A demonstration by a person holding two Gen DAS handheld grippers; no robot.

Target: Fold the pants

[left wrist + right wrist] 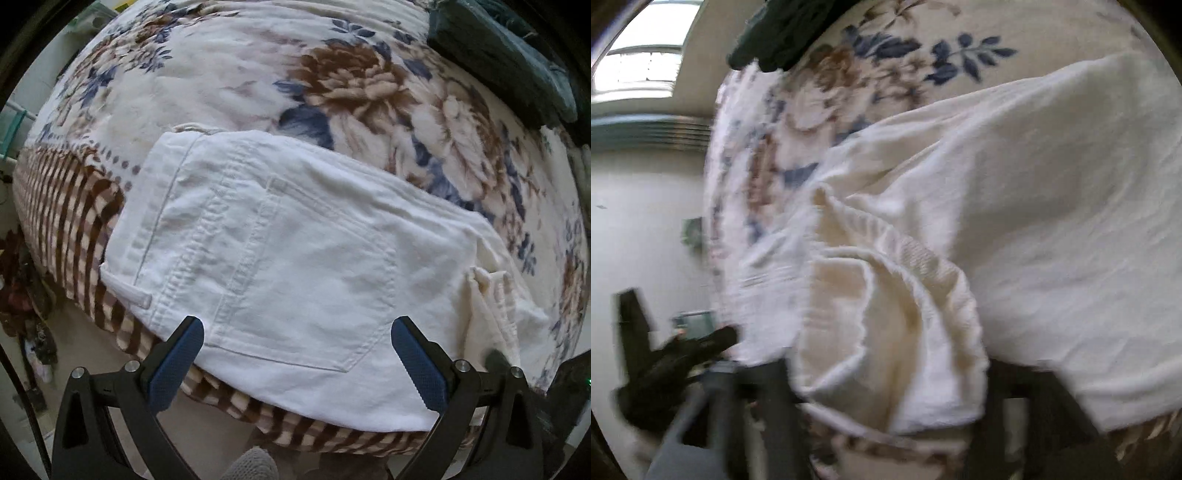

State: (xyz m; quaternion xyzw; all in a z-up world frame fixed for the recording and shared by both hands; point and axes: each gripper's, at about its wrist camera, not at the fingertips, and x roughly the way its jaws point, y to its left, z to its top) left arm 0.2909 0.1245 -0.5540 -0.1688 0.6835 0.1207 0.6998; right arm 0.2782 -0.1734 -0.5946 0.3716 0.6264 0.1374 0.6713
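Note:
White pants [295, 251] lie folded on a floral blanket [229, 81], back pocket and waistband up, near the bed's front edge. My left gripper [295, 354] is open and empty, its blue pads [177, 362] spread just above the pocket's lower edge. In the blurred right wrist view the pants [1015, 206] fill the frame, and their frayed leg hems [886, 332] bunch up between my right gripper's dark fingers [775, 391]. The right fingertips are hidden by the cloth, so their state is unclear. The hems also show at the right in the left wrist view [491, 295].
A dark green folded garment [509, 55] lies at the blanket's far right corner, also in the right wrist view [783, 29]. The blanket's brown striped border [74, 229] hangs over the bed edge. Floor and clutter [22, 288] lie to the left.

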